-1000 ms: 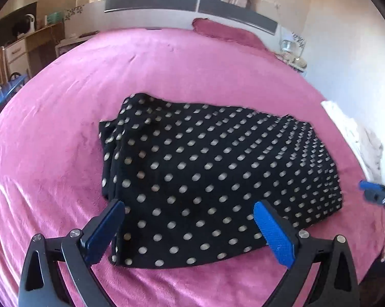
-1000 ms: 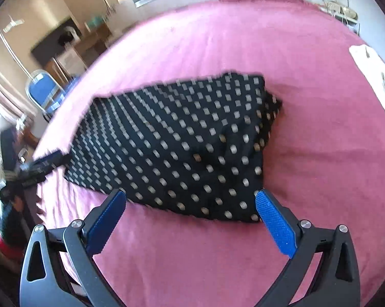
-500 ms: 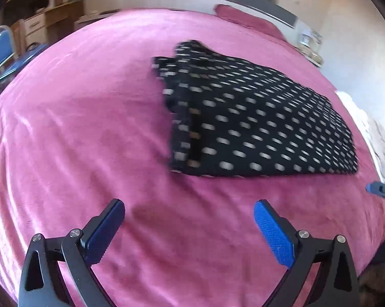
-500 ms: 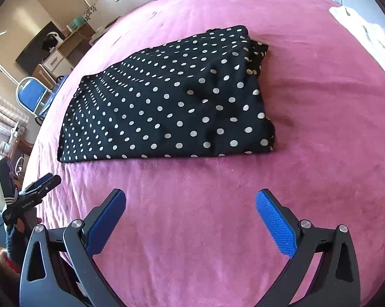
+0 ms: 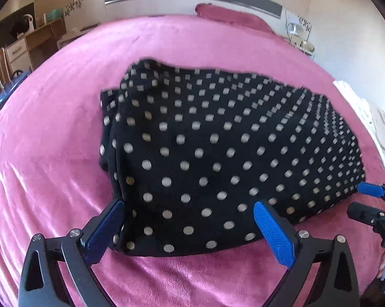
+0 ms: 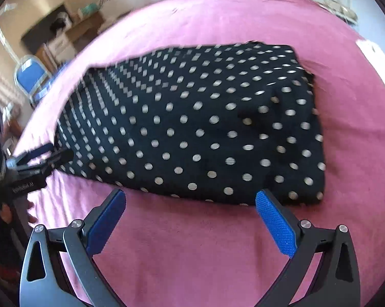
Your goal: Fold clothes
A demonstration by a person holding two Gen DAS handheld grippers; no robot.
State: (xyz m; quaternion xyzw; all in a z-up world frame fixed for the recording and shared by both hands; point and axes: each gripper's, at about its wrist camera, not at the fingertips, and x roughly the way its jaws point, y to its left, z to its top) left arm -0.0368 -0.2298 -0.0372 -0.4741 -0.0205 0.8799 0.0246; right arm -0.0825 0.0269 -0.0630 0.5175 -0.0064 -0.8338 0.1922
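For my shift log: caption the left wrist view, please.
Open left gripper straddling the near corner of a folded black polka-dot garment on a pink plush bedspread.

The garment (image 5: 218, 153) in front of me is black with small white dots all over. The blanket (image 5: 51, 140) under it is pink. My left gripper (image 5: 189, 227) and my right gripper (image 6: 192, 217) have blue pads on black frames. A pale cloth (image 5: 379, 128) is whitish. The chair (image 6: 29, 75) is blue.
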